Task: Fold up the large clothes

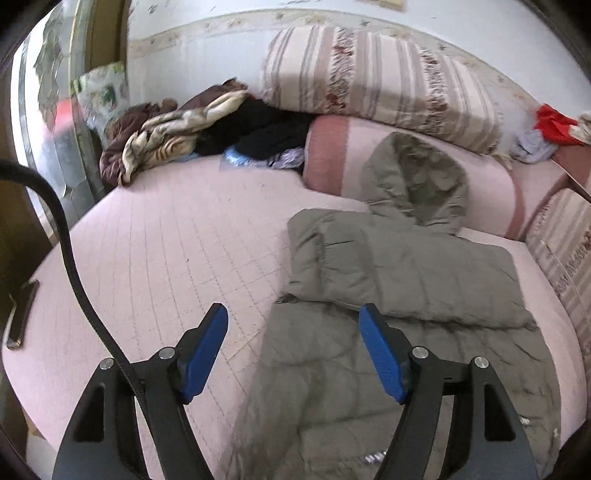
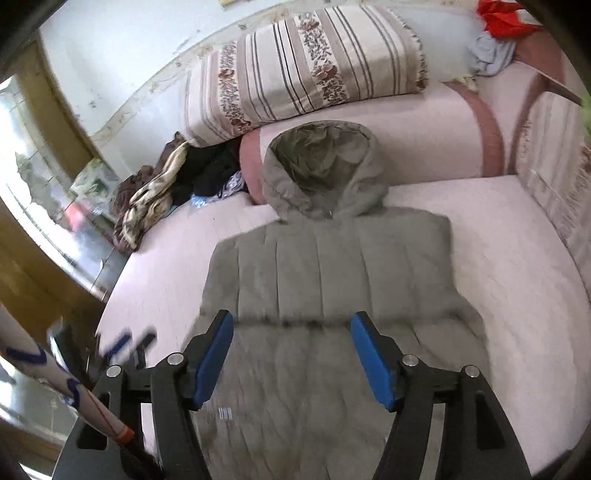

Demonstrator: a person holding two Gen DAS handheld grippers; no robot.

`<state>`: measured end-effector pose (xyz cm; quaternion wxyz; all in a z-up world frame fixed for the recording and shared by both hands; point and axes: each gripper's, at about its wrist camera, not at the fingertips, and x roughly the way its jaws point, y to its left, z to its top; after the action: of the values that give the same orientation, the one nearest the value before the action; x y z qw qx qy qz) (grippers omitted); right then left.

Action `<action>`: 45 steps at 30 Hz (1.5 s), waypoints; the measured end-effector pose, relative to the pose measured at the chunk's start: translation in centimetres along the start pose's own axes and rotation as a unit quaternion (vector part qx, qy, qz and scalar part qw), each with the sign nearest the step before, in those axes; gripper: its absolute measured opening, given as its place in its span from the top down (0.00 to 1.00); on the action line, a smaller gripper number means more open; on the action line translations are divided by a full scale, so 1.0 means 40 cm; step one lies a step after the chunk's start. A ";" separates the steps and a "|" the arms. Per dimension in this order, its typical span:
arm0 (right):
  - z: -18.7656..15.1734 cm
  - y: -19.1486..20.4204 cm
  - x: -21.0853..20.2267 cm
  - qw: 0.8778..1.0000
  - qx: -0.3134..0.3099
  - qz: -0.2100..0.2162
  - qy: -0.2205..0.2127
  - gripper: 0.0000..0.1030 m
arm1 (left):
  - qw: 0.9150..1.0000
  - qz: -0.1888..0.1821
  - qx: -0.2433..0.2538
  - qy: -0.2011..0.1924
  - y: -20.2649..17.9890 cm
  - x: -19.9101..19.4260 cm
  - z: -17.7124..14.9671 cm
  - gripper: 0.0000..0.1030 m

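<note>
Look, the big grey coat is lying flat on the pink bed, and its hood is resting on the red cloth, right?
Not quite. The grey coat does lie flat on the pink bed, but its hood rests on the pink bolster, as the right wrist view shows. The red cloth lies far off in the corner.

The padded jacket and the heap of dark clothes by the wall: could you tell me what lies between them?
Only bare pink mattress between jacket and heap, in both views.
</note>
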<state>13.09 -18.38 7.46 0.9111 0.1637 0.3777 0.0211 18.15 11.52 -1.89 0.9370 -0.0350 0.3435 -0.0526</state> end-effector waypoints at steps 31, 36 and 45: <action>0.527 0.202 0.675 0.991 -0.025 -0.131 -0.018 0.94 | 0.992 0.029 -0.096 0.072 0.183 0.257 0.041 0.30; 0.330 0.263 0.437 0.991 -0.086 -0.096 -0.030 0.94 | 0.993 0.026 -0.102 0.060 0.195 0.216 0.039 0.30; -0.113 0.233 0.301 0.997 -0.054 -0.060 0.019 0.95 | 0.989 0.028 -0.129 0.069 0.255 0.162 0.015 0.30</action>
<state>19.32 -6.33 -0.81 0.9108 0.0913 0.4024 -0.0104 24.22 20.86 -6.64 0.8998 -0.1418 0.4124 0.0164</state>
